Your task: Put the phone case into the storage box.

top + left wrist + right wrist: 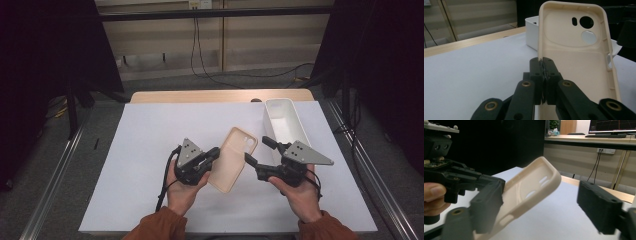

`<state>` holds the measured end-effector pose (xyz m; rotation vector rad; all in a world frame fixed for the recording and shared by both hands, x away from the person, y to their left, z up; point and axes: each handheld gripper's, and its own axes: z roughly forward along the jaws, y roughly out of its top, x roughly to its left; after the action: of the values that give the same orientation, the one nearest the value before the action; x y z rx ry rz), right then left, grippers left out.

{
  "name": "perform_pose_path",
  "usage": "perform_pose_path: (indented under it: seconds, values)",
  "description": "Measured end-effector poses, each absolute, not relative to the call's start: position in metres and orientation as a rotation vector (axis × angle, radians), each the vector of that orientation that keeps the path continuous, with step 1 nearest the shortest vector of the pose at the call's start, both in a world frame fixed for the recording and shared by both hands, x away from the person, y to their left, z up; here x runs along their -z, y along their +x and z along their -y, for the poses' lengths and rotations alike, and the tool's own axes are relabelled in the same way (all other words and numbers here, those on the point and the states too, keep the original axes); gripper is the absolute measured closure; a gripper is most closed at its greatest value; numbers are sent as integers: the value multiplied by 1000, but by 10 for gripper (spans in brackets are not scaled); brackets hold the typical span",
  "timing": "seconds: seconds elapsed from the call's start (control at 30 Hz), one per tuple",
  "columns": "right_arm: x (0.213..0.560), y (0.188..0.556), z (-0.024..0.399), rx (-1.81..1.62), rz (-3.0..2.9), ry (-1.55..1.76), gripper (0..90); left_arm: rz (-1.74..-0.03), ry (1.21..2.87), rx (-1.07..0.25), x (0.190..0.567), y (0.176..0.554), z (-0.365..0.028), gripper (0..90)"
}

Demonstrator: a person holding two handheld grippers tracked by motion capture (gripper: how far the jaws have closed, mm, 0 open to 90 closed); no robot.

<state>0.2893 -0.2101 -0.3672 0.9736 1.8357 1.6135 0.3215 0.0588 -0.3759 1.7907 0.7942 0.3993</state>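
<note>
- the cream phone case (233, 159) sits at the centre of the high view, lifted off the white sheet (150, 145), camera cutouts toward the top.
- the left gripper (214, 154) pinches the case's left rim, jaws pressed tight on the thin edge.
- the right gripper (259, 151), right of centre, has its jaws spread wide around the case's right side; one jaw is close against the edge, touch unclear.
- a white bin (282, 122) stands at upper right.

A cream-beige phone case (232, 159) hangs over the white worktop (145, 150), with a white bin (284, 124) beside it; both tools are black.
</note>
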Motion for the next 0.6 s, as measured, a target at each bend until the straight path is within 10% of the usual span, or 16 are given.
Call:
perform_pose_path:
  seconds: [0.6]
  values:
    - [379, 300, 204, -1590, -1891, 1032, 595, -789, 1777, -416, 378, 319, -59, 877]
